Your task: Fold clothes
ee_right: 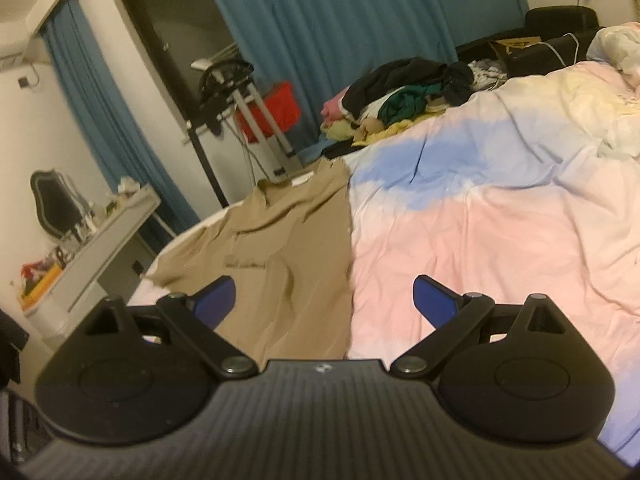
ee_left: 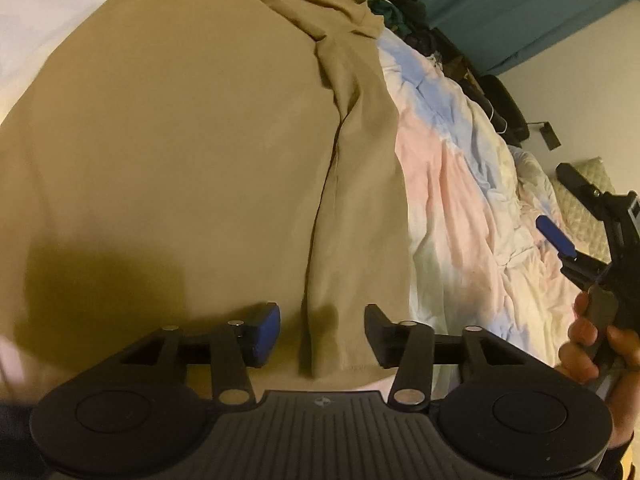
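Note:
A tan shirt (ee_left: 180,140) lies spread on the bed, with one side folded inward as a long strip (ee_left: 360,200). My left gripper (ee_left: 322,332) hovers open over the near end of that strip, its fingers on either side of it and nothing pressed between the pads. In the right wrist view the same shirt (ee_right: 280,232) lies at the left part of the bed. My right gripper (ee_right: 322,292) is open and empty above the shirt's right edge. The right gripper (ee_left: 551,194) also shows at the right of the left wrist view, held by a hand (ee_left: 584,344).
A pastel pink, blue and white duvet (ee_right: 500,220) covers the bed. A pile of mixed clothes (ee_right: 408,88) sits at its far edge, before teal curtains (ee_right: 340,40). A white dresser (ee_right: 100,236) and a metal rack (ee_right: 248,112) stand left of the bed.

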`<state>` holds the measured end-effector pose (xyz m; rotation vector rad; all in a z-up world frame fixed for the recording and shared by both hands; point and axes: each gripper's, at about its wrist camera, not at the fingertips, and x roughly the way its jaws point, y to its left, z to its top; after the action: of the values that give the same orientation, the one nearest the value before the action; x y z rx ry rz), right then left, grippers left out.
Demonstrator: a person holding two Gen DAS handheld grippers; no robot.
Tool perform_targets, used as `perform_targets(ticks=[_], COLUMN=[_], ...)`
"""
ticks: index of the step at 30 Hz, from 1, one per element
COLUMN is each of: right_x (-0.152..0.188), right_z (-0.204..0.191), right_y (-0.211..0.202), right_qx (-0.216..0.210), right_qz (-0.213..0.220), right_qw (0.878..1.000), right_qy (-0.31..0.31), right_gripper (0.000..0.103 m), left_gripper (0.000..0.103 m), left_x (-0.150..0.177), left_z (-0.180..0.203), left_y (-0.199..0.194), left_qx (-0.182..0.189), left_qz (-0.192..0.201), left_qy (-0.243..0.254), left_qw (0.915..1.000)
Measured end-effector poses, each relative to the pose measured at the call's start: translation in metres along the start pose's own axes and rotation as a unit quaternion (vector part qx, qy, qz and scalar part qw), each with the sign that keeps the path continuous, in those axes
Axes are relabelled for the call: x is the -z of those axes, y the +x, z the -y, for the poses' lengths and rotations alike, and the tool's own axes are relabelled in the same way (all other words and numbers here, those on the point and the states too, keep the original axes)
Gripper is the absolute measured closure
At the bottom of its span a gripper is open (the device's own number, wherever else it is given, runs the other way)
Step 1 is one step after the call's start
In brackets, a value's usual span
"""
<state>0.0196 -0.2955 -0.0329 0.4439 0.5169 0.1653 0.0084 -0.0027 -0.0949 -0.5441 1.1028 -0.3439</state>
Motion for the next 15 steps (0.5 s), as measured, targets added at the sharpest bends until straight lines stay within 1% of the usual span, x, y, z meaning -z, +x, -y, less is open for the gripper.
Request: perform_targets(ticks=[2, 4, 6, 9, 11, 14, 15], right_x=[0.004, 0.007, 0.008, 0.01, 0.011, 0.012, 0.012], right_z=[-0.005, -0.009, -0.013, -0.016, -0.014, -0.008, -0.007], right_y=[0.004, 0.007, 0.01, 0.019, 0.028, 0.043, 0.048], right_qx=[0.005, 0.009, 0.013, 0.028, 0.032, 0.037, 0.04], right_qz=[-0.009, -0.014, -0.01, -0.011, -0.02, -0.032, -0.035], right_qw=[1.0, 1.0, 1.0, 0.999, 0.999, 0.999, 0.999], right_qy=[-0.003, -0.006, -0.014, -0.028, -0.027, -0.01, -0.005], right_gripper=[0.006, 0.006, 0.006, 0.006, 0.006, 0.006, 0.006], left_gripper=[0.042, 0.041, 0.034, 0.031, 0.031, 0.031, 0.031], left_x=[-0.016, -0.041, -0.074, -0.126, -0.16, -0.201, -0.21], left_z=[0.001, 0.001, 0.002, 0.001, -0.002, -0.011, -0.014], left_y=[0.007, 0.015, 0.023, 0.041, 0.057, 0.091, 0.101], left_qx=[0.003, 0.001, -0.006, -0.02, -0.027, -0.026, -0.025], left_qz=[0.003, 0.023, 0.054, 0.106, 0.141, 0.175, 0.18], left_qy=[-0.005, -0.005, 0.001, 0.001, -0.013, -0.052, -0.063], left_qw=[1.0, 0.9997, 0.9985, 0.9941, 0.9895, 0.9829, 0.9813])
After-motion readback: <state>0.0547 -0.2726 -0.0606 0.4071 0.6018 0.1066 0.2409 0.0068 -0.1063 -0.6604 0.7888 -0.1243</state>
